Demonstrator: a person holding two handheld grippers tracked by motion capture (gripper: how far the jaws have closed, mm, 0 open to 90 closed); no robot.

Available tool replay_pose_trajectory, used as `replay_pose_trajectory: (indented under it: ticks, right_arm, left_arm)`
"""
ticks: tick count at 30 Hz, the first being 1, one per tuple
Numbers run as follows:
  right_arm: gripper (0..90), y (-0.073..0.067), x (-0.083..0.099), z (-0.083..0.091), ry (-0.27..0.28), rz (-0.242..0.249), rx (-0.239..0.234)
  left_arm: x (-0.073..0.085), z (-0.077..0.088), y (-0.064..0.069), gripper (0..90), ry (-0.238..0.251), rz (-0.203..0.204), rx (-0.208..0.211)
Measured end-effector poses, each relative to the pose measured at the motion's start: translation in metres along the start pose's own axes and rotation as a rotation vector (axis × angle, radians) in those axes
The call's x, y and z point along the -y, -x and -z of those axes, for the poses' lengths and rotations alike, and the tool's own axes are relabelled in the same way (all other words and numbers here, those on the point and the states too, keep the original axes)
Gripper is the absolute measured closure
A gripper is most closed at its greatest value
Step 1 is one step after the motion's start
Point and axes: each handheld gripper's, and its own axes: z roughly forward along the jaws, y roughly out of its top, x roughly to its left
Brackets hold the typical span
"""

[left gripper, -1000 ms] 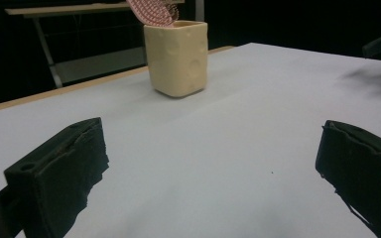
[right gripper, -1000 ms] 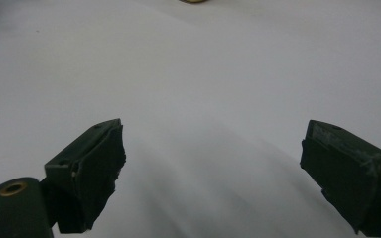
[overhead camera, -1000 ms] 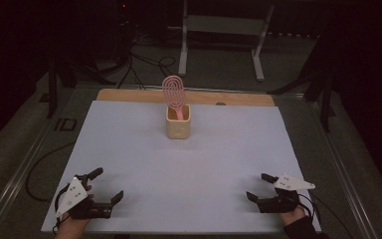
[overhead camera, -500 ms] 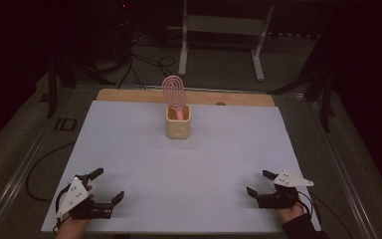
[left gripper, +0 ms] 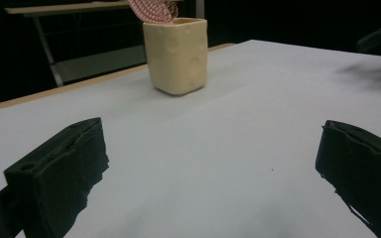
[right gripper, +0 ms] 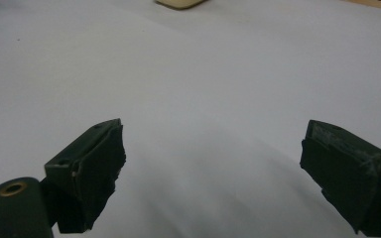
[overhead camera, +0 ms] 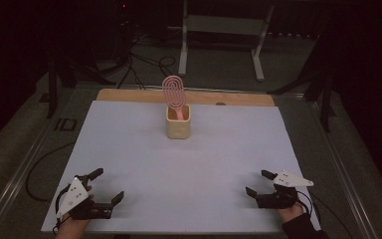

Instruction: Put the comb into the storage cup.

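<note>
High view showed the left gripper [overhead camera: 106,185] and right gripper [overhead camera: 256,183] gaping wide and empty near the white sheet's [overhead camera: 129,149] front corners; a pink oval slotted brush [overhead camera: 173,94] stood in a cream square ceramic cup [overhead camera: 178,123] toward the far edge, untouched, so any handling apparently lay ahead.

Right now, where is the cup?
In the high view the cup stands at the far middle of the white sheet, holding a pink brush, far ahead of both grippers.

A pink comb [overhead camera: 173,93] with looping ribs stands in a cream cup [overhead camera: 178,125] on a white sheet [overhead camera: 179,164], black-jawed grippers nearby.
</note>
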Motion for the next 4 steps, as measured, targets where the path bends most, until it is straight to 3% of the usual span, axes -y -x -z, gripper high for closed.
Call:
replay_pose_trajectory:
  ticks: [4]
  right_arm:
    - [9.8, -0.0015, -0.0013, -0.0004, -0.001, 0.006, -0.006]
  left_arm:
    - [0.0001, 0.0003, 0.0002, 0.0, 0.000, 0.000, -0.002]
